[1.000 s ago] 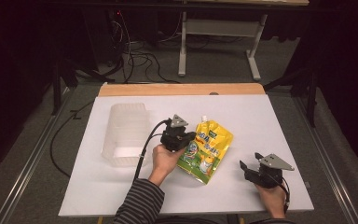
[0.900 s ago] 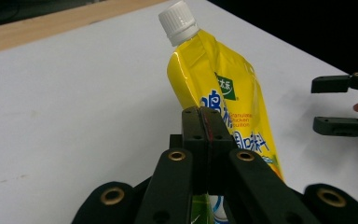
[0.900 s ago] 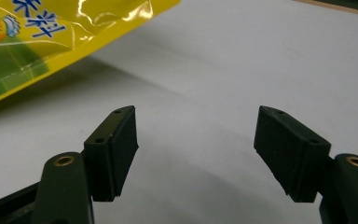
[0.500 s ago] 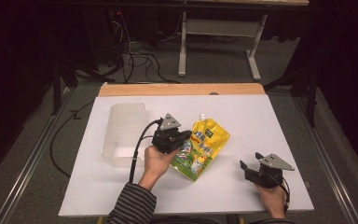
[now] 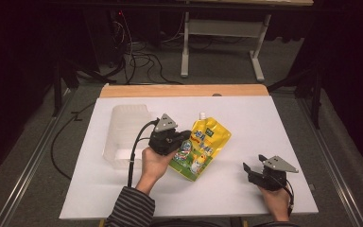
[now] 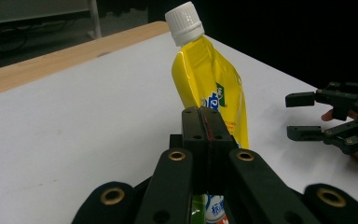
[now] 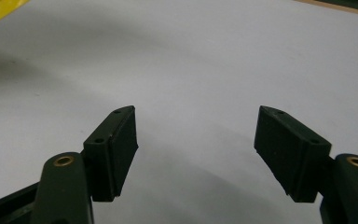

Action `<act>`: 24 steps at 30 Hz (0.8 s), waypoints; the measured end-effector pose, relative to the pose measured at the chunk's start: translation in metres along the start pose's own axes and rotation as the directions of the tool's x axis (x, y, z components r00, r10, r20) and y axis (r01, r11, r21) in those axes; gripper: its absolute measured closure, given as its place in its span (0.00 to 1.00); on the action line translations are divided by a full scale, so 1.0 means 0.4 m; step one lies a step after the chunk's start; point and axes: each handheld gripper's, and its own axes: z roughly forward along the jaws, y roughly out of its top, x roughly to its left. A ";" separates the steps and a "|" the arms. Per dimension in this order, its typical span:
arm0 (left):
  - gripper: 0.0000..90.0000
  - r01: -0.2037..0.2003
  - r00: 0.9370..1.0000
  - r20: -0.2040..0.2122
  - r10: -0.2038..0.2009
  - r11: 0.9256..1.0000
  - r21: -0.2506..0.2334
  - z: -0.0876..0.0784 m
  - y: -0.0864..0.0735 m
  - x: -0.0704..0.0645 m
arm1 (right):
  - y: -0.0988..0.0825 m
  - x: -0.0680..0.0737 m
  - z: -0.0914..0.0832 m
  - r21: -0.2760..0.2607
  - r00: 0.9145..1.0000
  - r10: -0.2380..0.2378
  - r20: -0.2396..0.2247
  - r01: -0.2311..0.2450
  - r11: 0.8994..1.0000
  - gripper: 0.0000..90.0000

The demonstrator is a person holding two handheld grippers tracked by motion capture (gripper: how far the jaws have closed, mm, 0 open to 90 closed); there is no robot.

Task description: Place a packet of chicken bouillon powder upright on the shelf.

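White table (image 5: 264, 118): left gripper (image 6: 206, 126) jaws clamp yellow pouch (image 6: 209, 88), print illegible; right gripper (image 7: 196, 149) jaws apart.

Background stuff: white table (image 5: 264, 123) with a wooden strip (image 5: 184, 90) along its far edge, and a clear plastic tub (image 5: 123, 127) sitting on the left part. Behind it there's a grey floor with tangled black cables (image 5: 142, 59) and a white metal stand (image 5: 222, 33).

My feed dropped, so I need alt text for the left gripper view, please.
The left gripper is shut on a yellow spouted pouch with a white screw cap, lifted above the white table. The right gripper waits open at the far right.
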 end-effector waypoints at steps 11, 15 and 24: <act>1.00 -0.006 1.000 -0.017 0.005 0.999 -0.044 -0.055 0.008 0.009 | 0.000 0.000 0.000 -0.001 1.000 0.001 0.001 -0.001 1.000 0.34; 1.00 -0.006 1.000 -0.025 0.005 0.998 -0.060 -0.080 0.008 0.015 | 0.000 0.000 0.000 0.002 1.000 -0.001 0.003 0.001 1.000 0.34; 1.00 0.010 0.998 -0.055 -0.015 0.995 -0.100 -0.135 0.009 0.040 | 0.000 0.000 0.000 0.002 1.000 0.000 0.003 0.000 1.000 0.34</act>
